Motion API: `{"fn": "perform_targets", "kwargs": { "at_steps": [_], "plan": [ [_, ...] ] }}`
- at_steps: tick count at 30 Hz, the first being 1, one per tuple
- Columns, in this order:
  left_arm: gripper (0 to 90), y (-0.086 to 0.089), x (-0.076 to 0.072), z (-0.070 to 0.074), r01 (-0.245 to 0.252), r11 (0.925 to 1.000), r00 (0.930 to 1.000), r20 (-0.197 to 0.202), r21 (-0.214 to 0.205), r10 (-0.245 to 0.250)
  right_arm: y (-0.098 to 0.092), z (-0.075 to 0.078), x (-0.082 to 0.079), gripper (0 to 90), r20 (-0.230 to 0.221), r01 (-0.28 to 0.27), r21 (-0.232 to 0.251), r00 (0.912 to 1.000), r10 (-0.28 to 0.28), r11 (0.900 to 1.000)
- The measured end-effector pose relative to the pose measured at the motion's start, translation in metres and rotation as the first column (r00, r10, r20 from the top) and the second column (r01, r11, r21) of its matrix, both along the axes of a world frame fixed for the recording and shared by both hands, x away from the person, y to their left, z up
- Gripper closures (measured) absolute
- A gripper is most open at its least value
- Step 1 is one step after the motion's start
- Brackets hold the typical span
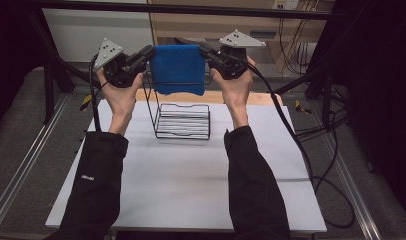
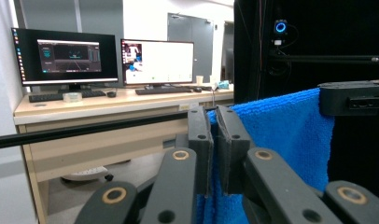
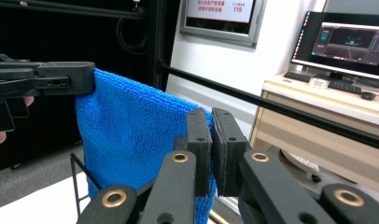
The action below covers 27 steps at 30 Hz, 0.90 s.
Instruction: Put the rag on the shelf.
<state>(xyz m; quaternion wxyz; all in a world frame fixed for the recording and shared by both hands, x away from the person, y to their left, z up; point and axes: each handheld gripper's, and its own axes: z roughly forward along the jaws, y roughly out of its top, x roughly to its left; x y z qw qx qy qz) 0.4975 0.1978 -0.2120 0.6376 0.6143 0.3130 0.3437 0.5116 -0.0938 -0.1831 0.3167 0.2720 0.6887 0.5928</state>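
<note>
Blue microfibre cloth [image 1: 177, 67] held stretched in the air above the far part of the white table [image 1: 191, 175], over a black wire rack [image 1: 183, 120]. Left gripper [image 1: 150, 51] is clamped on its left top corner, right gripper [image 1: 205, 50] on its right top corner; the cloth hangs between them.

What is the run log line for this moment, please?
left tongs: shut on cloth | right tongs: shut on cloth | cloth: above rack

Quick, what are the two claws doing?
Left claw: closed, pinching one top corner of the blue towel.
Right claw: closed, pinching the other corner.
</note>
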Motion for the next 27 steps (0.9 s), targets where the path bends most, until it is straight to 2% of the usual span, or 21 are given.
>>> {"fn": "perform_targets", "kwargs": {
  "at_steps": [4,9,14,17,20,27],
  "plan": [
    [85.0,0.002,-0.003,-0.006,0.005,1.0000,1.0000,-0.005,0.000,-0.005,0.001,-0.006,-0.002,86.8,-0.013,-0.009,-0.009,0.9999,0.009,0.9999],
    [85.0,0.002,-0.005,-0.013,0.012,0.9997,0.9998,-0.018,0.023,-0.012,0.000,-0.014,-0.006,86.7,-0.032,-0.011,-0.020,0.9994,0.010,0.9997],
    [84.9,0.003,-0.011,-0.015,0.020,0.9988,0.9996,-0.019,0.044,-0.019,-0.003,-0.017,-0.011,86.6,-0.048,-0.026,-0.016,0.9986,0.025,0.9995],
    [84.9,0.005,-0.014,-0.017,0.026,0.9988,0.9993,-0.026,0.041,-0.025,-0.002,-0.018,-0.015,86.5,-0.054,-0.037,-0.025,0.9979,0.036,0.9990],
    [84.9,0.007,-0.017,-0.019,0.045,0.9981,0.9982,-0.042,0.043,-0.044,-0.002,-0.020,-0.019,86.5,-0.053,-0.049,-0.029,0.9975,0.048,0.9984],
    [84.6,0.010,-0.022,-0.027,0.071,0.9961,0.9942,-0.084,0.052,-0.067,-0.003,-0.025,-0.027,86.5,-0.093,-0.061,-0.033,0.9939,0.058,0.9976]
  ]
}}
